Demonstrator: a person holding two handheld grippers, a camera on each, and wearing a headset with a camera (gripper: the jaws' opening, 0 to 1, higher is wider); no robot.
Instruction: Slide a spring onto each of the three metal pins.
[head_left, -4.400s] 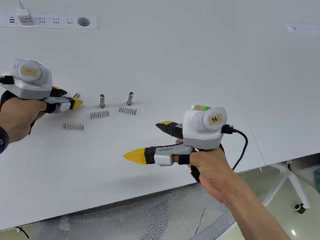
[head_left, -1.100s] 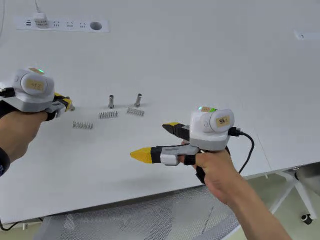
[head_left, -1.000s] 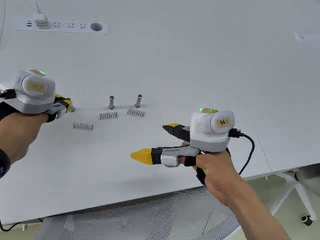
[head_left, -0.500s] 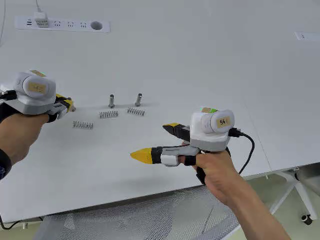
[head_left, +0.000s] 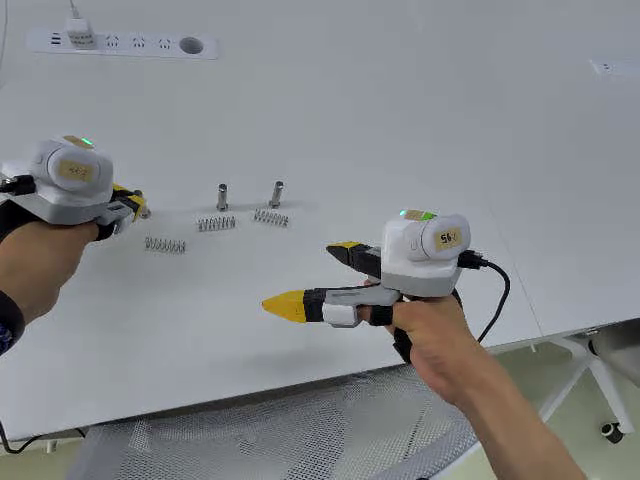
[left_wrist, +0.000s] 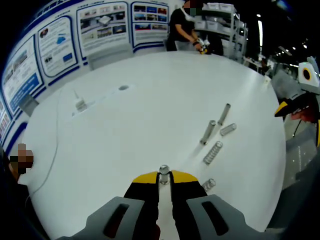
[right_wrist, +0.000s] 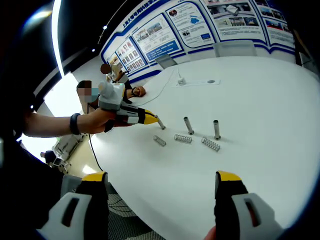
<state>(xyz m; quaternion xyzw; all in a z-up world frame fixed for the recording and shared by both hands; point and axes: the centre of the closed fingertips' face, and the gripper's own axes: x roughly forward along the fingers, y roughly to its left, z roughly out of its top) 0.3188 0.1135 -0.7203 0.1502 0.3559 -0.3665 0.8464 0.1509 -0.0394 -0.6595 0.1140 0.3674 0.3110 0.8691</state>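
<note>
Left tool (left_wrist: 164, 177): clenched on the first pin (left_wrist: 163, 172), which shows between the yellow tips with its rounded end towards the camera. In the head view this tool sits at the left of the white desk (head_left: 400, 120), held in the person's left hand (head_left: 35, 255). From the right gripper view the gripped pin looks tilted. Whether its foot touches the desk cannot be told.

Right tool (head_left: 305, 277): released, jaws spread wide, nothing between them. It is held above the near part of the desk, well apart from the parts, with its tips directed towards them. A black cable (head_left: 492, 300) runs from its rear.

Remaining pins: the middle pin (head_left: 222, 195) and the right-hand pin (head_left: 276, 192) stand upright side by side on the desk, both bare.

Springs: all three lie flat on the desk, none on a pin. The left spring (head_left: 165, 244) lies near the left tool, on the near side. The middle spring (head_left: 216, 224) lies just in front of the middle pin. The right spring (head_left: 270, 217) lies just in front of the right-hand pin.

A power strip (head_left: 120, 43) lies at the far edge of the desk.
</note>
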